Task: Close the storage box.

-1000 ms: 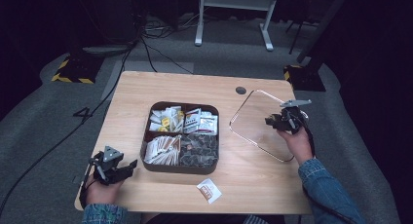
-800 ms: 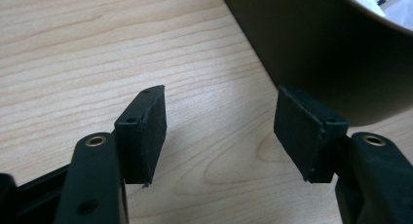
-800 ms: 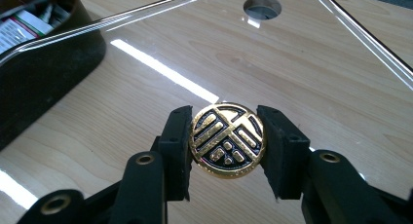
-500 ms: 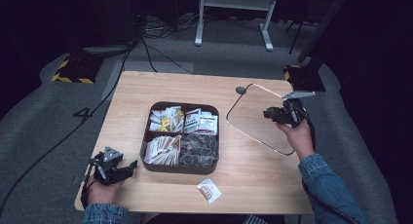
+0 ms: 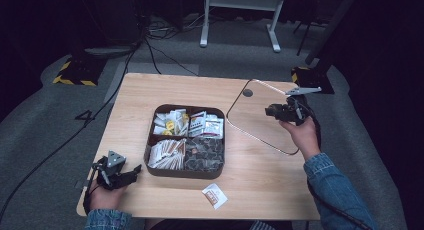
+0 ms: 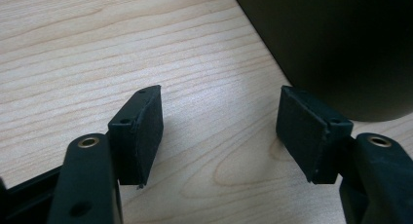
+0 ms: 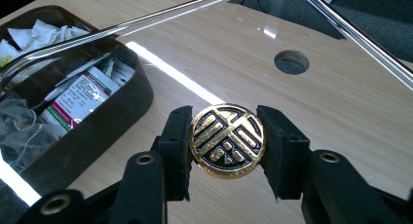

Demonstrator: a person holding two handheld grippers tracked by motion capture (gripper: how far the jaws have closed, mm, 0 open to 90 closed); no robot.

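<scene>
One tool (image 7: 226, 151) of mine, the right, grips the lid (image 5: 260, 121) by its knob (image 7: 227, 140); I'd keep it level over the box (image 5: 186, 140).

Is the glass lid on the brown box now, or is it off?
Off. The right gripper holds the glass lid by its round gold knob, tilted above the table to the right of the brown box, whose compartments lie uncovered.

Blue denim sleeves on both forearms. Black left gripper (image 5: 134, 172), grey 3-cornered plate on top; matte black fingers (image 6: 141, 131), brass-ringed screw holes.
</scene>
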